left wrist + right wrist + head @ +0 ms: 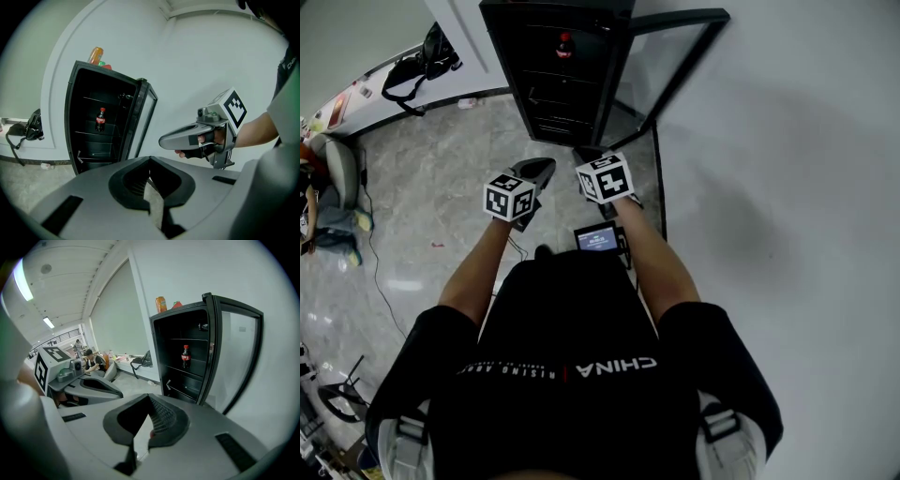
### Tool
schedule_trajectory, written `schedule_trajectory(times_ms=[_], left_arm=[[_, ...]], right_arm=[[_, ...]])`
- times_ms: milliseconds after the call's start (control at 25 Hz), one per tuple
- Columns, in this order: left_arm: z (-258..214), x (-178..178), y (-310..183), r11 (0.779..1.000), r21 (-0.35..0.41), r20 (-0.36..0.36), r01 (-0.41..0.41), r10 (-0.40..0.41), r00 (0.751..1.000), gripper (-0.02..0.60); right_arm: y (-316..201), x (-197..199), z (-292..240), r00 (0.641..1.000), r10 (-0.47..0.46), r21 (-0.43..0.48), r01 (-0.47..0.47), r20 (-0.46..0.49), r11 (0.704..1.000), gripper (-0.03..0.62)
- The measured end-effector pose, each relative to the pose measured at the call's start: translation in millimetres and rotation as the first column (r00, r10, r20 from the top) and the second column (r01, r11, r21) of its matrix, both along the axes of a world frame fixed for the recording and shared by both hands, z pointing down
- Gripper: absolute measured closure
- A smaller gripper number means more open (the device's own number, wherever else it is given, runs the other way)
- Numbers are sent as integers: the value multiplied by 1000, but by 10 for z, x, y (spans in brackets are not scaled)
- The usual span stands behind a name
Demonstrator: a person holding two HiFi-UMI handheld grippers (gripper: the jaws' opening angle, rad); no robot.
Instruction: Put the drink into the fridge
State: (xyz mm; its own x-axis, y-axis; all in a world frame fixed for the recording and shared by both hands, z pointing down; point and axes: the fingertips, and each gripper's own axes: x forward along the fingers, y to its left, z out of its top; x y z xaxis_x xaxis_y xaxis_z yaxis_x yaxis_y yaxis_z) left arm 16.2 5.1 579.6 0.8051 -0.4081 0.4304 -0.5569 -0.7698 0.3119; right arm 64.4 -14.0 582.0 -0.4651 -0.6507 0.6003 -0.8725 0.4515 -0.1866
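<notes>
left claw [150, 162] and right claw [149, 398] are pointing forward, shut and empty. the drink [100, 120] is standing in the fridge [70, 119], well ahead.

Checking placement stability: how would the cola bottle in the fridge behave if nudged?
The cola bottle stands upright, tall and narrow, so a high nudge would probably tip it. Round-bodied, it would likely roll once down. Dark to the neck, it seems full, so heavy.

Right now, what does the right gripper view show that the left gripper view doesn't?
Only the right gripper view: the left gripper, a seated person behind it, and ceiling lights. Only the left gripper view: the right gripper and the hand holding it. Both: the open fridge with a cola bottle on a shelf and an orange bottle on top.
</notes>
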Motion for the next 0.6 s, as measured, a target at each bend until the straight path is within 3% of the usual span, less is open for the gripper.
schedule_trajectory(times_ms=[600], left_arm=[[72,-1,172,1000,-7,18,2,-2,1000,571]], right_arm=[[149,89,71,1000,23,-11,-23,12,1000,580]])
